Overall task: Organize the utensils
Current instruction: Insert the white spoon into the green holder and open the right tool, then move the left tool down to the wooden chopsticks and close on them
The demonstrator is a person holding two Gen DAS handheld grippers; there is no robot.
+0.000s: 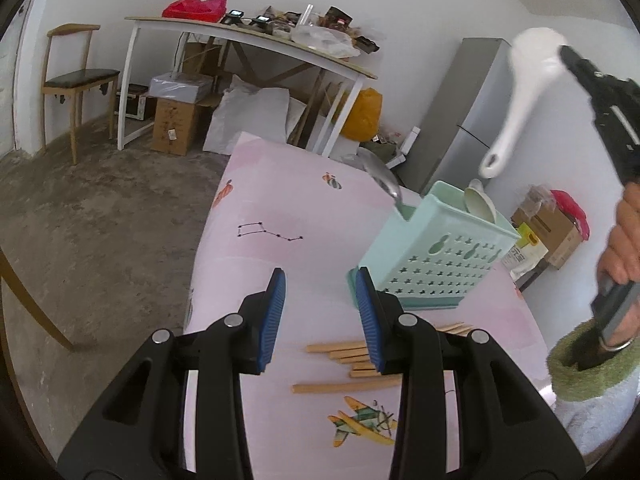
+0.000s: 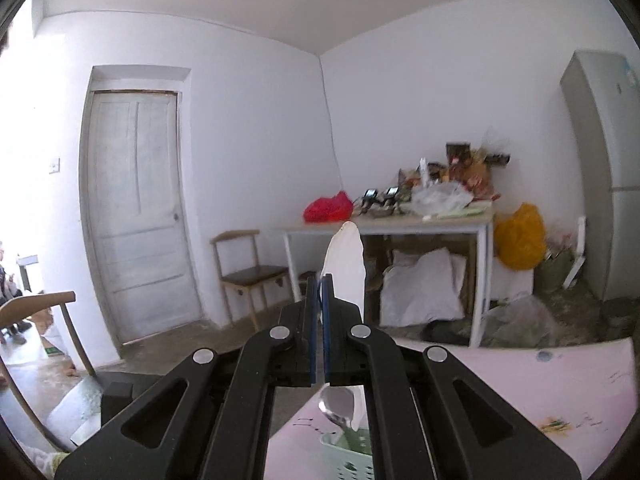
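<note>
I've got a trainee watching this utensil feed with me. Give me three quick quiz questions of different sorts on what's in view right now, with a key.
1. True or false: the right gripper has its jaws shut on a white spoon.
2. Multiple choice: what lies on the pink tablecloth near the left gripper? A) forks B) wooden chopsticks C) knives
3. Fill in: the mint-green basket already holds a metal spoon and a ____ spoon.

Key: 1 true; 2 B; 3 white. The left gripper's jaws are open, with nothing between them.
</note>
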